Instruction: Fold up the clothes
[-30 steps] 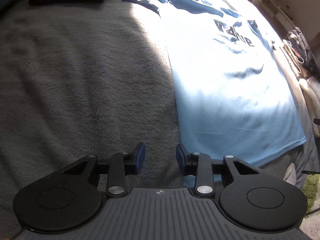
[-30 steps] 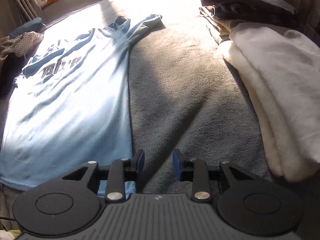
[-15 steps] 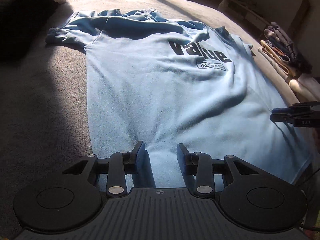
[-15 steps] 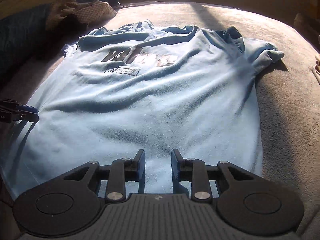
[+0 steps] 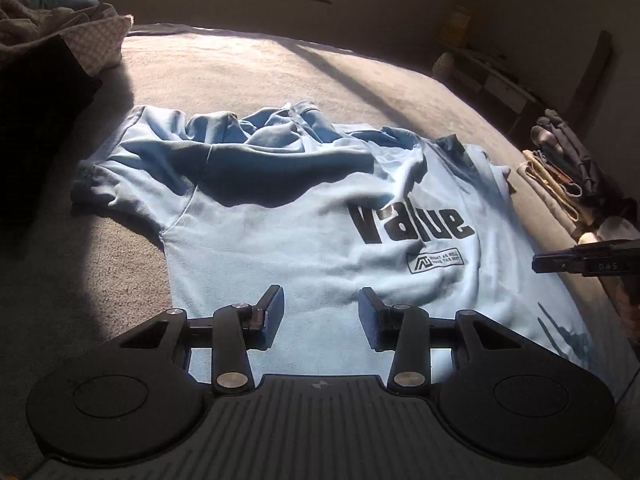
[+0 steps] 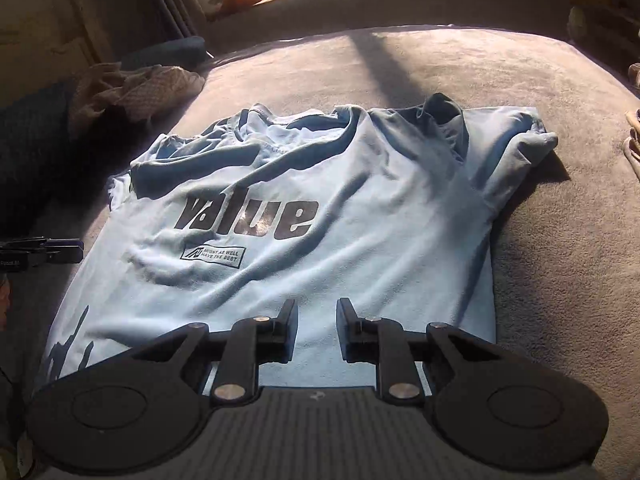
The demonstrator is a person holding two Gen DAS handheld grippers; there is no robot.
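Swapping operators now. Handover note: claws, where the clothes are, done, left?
Left claw: open, nothing between its jaws, which have just been opening, above the T-shirt's lower part.
Right claw: open, empty, jaws just been closing, also above the lower part.
Light blue T-shirt: spread print-up on the grey bed cover, collar end rumpled, sleeves out.
Folded pile at the bed's right edge.
Done: shirt laid out. Left: every fold.

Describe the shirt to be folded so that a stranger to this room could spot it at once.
Start from the wide grey blanket that covers the bed. The light blue T-shirt lies spread on its middle, front up. Alone among the clothes here, it bears the bold dark word "value" across its chest; the other clothes sit in heaps at the edges.
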